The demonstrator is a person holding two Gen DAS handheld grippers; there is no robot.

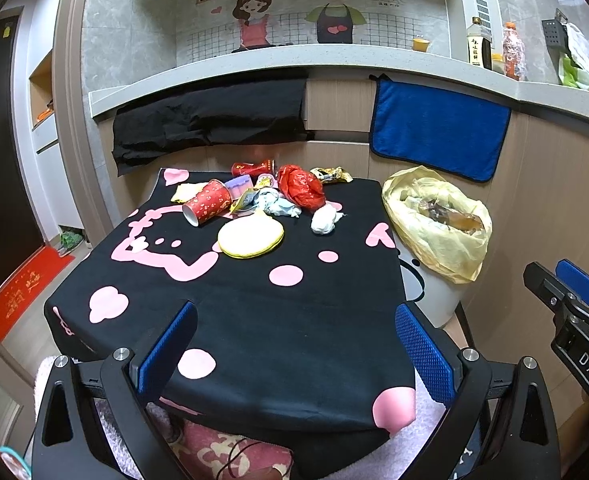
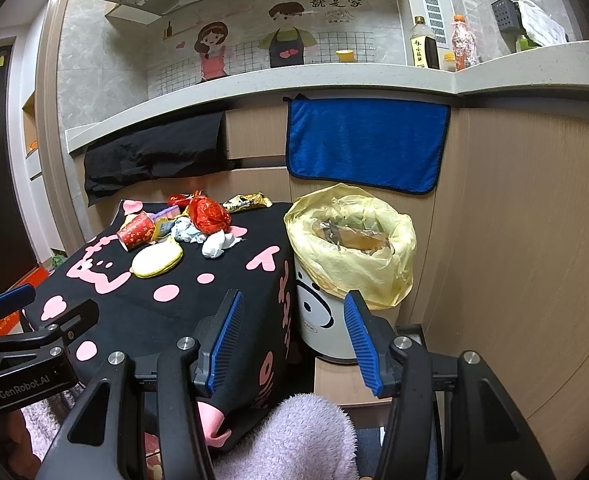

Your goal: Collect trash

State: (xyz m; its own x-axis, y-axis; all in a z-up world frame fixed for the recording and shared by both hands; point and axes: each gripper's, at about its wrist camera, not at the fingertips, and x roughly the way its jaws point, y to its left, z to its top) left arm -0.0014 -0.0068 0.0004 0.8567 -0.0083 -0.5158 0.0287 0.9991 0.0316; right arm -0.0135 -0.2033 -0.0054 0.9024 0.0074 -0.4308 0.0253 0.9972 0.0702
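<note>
A pile of trash lies at the far end of the table with the black and pink cloth (image 1: 254, 320): a red paper cup (image 1: 208, 202) on its side, a round yellow pad (image 1: 250, 237), a red plastic bag (image 1: 300, 186), crumpled white tissue (image 1: 324, 218), a red can (image 1: 252, 167) and a snack wrapper (image 1: 330, 175). The pile also shows in the right wrist view (image 2: 182, 228). A white bin with a yellow liner (image 1: 438, 220) stands right of the table, trash inside; it also shows in the right wrist view (image 2: 350, 240). My left gripper (image 1: 294, 340) is open and empty over the near table edge. My right gripper (image 2: 294, 340) is open and empty near the table's right corner.
A blue towel (image 2: 366, 144) and a black cloth (image 2: 154, 156) hang from the counter behind the table. Bottles (image 2: 424, 44) stand on the counter. A fluffy pink fabric (image 2: 294, 436) lies below the grippers. A red mat (image 1: 18, 292) lies on the floor at left.
</note>
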